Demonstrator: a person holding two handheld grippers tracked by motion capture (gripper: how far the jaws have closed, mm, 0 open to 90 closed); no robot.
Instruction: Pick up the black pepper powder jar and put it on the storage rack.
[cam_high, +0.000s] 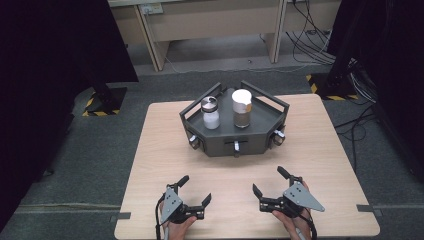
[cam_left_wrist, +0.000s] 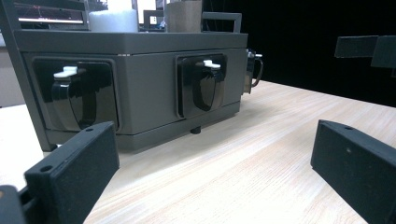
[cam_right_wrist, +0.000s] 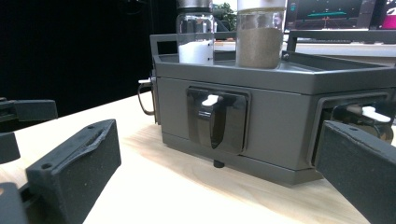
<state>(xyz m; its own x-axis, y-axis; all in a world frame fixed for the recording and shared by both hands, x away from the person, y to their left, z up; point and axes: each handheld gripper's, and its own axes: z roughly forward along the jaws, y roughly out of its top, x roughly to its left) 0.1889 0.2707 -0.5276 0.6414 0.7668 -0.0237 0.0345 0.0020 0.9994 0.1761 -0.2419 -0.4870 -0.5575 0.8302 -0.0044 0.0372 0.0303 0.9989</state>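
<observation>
Grippers, left (cam_high: 192, 188) and right (cam_high: 268, 182), hover released near the table's front edge; dark grey hexagonal caddy (cam_high: 215, 141) with two jars sits mid-table, well apart, so each should approach level toward its drawer handles

We look from the high view forward and down over the pale wooden table (cam_high: 320, 150), far enough back to take in the whole top and the grey floor beyond. A dark grey six-sided metal caddy (cam_high: 235, 142) stands mid-table. In the left gripper view we sit low, just above the tabletop, facing the caddy (cam_left_wrist: 140, 93) from close by. In the right gripper view we are equally low and close, facing its front (cam_right_wrist: 275, 135) from the other side. All three views share the caddy.
</observation>
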